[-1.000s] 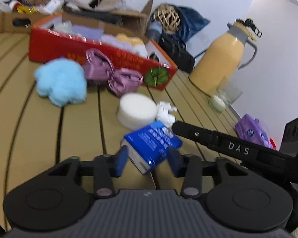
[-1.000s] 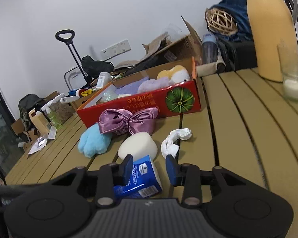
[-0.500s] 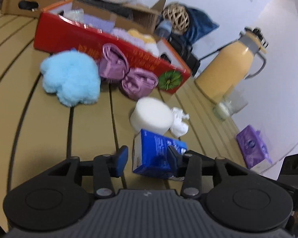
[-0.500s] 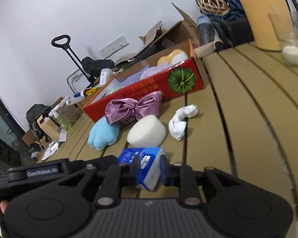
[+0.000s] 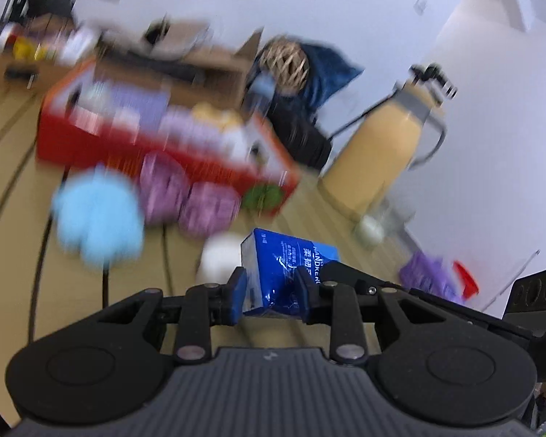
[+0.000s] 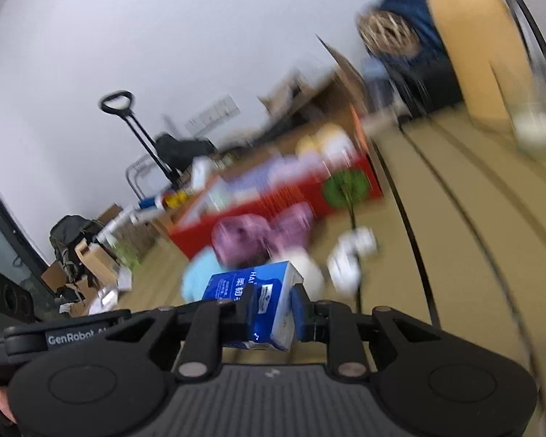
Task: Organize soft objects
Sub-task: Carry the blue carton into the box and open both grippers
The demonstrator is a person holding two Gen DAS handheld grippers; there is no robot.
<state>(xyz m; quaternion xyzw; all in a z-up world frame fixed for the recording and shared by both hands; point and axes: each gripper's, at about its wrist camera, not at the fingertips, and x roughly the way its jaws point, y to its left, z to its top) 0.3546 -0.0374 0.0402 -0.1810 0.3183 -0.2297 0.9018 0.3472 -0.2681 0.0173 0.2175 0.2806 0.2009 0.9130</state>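
Note:
A blue tissue pack (image 5: 284, 273) is held between both grippers above the wooden table. My left gripper (image 5: 271, 296) is shut on one end of it. My right gripper (image 6: 273, 315) is shut on the pack (image 6: 258, 302) from the other side. Beyond it, blurred, lie a white sponge (image 5: 218, 258), a light blue plush (image 5: 98, 224), a purple satin bow (image 5: 185, 196) and a white crumpled cloth (image 6: 351, 255). The red box (image 5: 156, 145) with soft items stands behind them.
A tan thermos jug (image 5: 382, 156) and a glass candle (image 5: 371, 227) stand at the right. A purple packet (image 5: 424, 276) lies near the right table edge. Cardboard boxes and bags sit behind the red box.
Both grippers have closed on the blue tissue pack and lifted it off the table. Both views now blur from fast motion.

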